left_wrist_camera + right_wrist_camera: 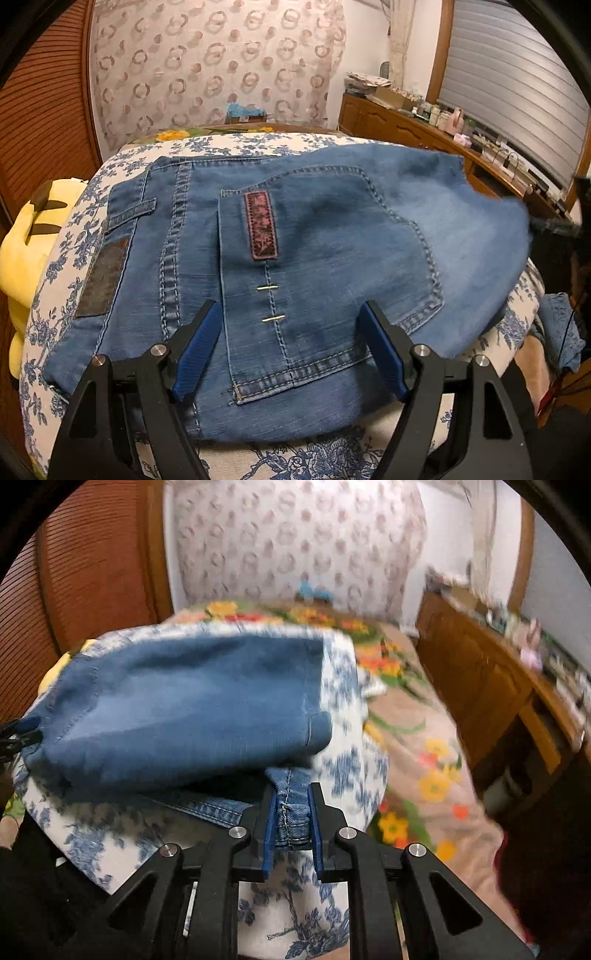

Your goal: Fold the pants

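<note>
Blue denim pants lie on a blue-and-white floral cushion, seat side up, with a back pocket and a pink-and-black patch showing. My left gripper is open, its blue pads just above the pocket, holding nothing. My right gripper is shut on a hemmed edge of the pants and lifts it. A folded layer of the pants hangs above the cushion. The right gripper shows blurred at the right edge of the left wrist view.
A yellow plush toy lies left of the cushion. A flowered bedspread lies to the right. A wooden dresser with small items stands at the right wall. A patterned curtain hangs behind.
</note>
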